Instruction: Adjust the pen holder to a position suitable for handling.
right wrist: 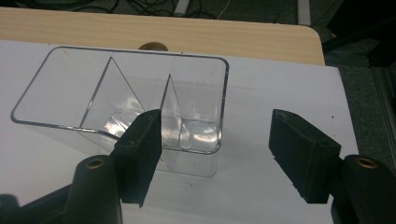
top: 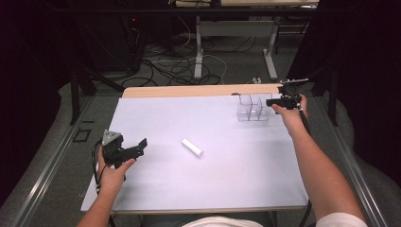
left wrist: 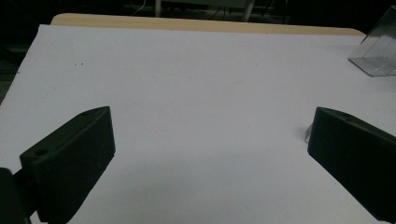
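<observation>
R gripper (right wrist: 215, 144) released at clear box (right wrist: 140, 102); L gripper (left wrist: 210, 154) released; white cylinder (top: 192, 147) betw., prob. chalk.

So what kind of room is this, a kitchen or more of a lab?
Probably a lab or test workspace, not a kitchen: a white-covered table ringed by dark curtains, loose cables on the floor, and desk frames behind it.

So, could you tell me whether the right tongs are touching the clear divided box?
Cannot tell: in the right gripper view, one jaw of the right tongs overlaps the clear divided box, hiding any gap.
</observation>
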Available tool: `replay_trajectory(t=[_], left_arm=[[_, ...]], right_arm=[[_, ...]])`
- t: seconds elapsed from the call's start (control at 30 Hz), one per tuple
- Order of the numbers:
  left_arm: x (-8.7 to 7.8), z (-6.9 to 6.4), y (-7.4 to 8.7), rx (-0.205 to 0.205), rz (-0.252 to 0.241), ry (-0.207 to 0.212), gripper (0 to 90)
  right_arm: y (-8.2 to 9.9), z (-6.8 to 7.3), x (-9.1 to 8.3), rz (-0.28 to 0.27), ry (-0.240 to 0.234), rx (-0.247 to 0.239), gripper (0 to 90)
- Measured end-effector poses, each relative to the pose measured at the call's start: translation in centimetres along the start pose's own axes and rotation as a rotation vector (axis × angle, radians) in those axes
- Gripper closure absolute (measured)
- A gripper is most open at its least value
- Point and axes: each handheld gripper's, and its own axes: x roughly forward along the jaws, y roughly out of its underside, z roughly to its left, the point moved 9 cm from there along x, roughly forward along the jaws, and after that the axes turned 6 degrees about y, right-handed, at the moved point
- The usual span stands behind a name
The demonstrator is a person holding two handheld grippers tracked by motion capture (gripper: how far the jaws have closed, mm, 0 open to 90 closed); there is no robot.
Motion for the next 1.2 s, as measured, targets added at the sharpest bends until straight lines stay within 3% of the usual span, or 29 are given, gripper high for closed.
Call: replay_trajectory(t=[0.4,0.67,1.2], left_arm=[[-0.1,0.1,0.1,-0.006,-0.002,-0.008,0.9],[-0.1,0.2,0.2,-0.011,0.002,-0.012,1.1],[-0.1,0.3,0.2,-0.016,0.004,-0.011,1.3]], right_arm=[[0.2,-0.3,1.7,0.019,-0.004,0.046,44.6],[0.5,-0.4,2.3,0.038,0.003,0.048,50.2],[0.2,0.4,3.7,-0.015,0.016,0.048,64.2]])
